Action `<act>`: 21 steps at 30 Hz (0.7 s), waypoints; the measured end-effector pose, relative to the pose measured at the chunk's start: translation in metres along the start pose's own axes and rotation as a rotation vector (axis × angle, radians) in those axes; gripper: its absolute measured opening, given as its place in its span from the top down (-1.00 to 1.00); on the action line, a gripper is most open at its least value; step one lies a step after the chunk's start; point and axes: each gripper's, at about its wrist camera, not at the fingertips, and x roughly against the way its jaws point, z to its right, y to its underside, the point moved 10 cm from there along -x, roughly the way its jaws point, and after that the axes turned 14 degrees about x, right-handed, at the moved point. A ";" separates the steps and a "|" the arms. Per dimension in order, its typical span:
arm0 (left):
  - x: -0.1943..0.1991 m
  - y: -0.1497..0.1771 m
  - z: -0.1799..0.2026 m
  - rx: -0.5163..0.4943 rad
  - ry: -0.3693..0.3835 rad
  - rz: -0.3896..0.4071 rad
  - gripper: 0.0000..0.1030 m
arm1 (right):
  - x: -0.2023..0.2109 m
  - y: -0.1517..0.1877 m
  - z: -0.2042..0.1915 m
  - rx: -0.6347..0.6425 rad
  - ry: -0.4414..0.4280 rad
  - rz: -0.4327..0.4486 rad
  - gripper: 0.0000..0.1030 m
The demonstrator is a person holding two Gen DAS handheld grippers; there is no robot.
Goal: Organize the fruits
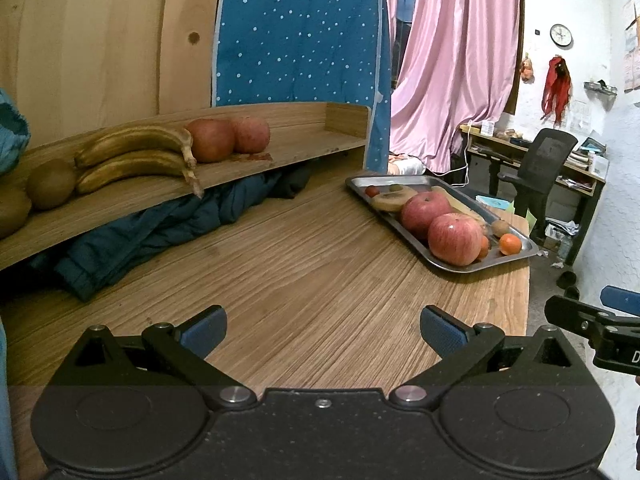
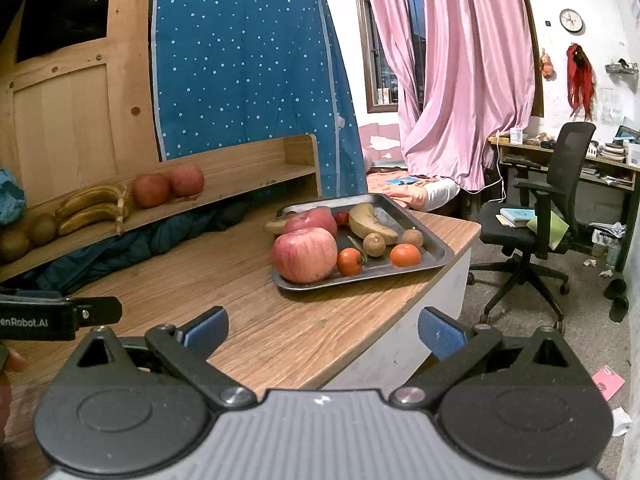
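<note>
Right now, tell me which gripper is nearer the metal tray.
Right. The right gripper faces the tray just ahead; the left gripper sits farther back, the tray off to its right.

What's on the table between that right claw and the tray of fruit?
Nothing: only bare wooden tabletop lies between the right gripper, jaws open, and the tray. The right wrist view shows it.

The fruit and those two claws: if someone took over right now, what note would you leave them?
Left claw: open, empty, above the table.
Right claw: open, empty, over the table's front edge.
On the shelf: two apples, two bananas, kiwis.
Still in the metal tray: two apples, a banana, two oranges, two kiwis, a small red fruit.
Left: probably shelving the tray's fruit by kind.
</note>
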 end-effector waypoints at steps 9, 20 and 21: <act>0.001 0.000 -0.002 0.017 -0.007 0.000 -0.99 | 0.000 0.000 0.000 0.000 0.000 0.000 -1.00; 0.001 0.000 -0.002 0.018 -0.007 0.001 -0.99 | 0.000 0.000 0.000 -0.001 -0.001 0.000 -1.00; 0.001 0.000 -0.002 0.018 -0.007 0.000 -0.99 | 0.000 0.000 0.000 -0.001 0.000 0.000 -1.00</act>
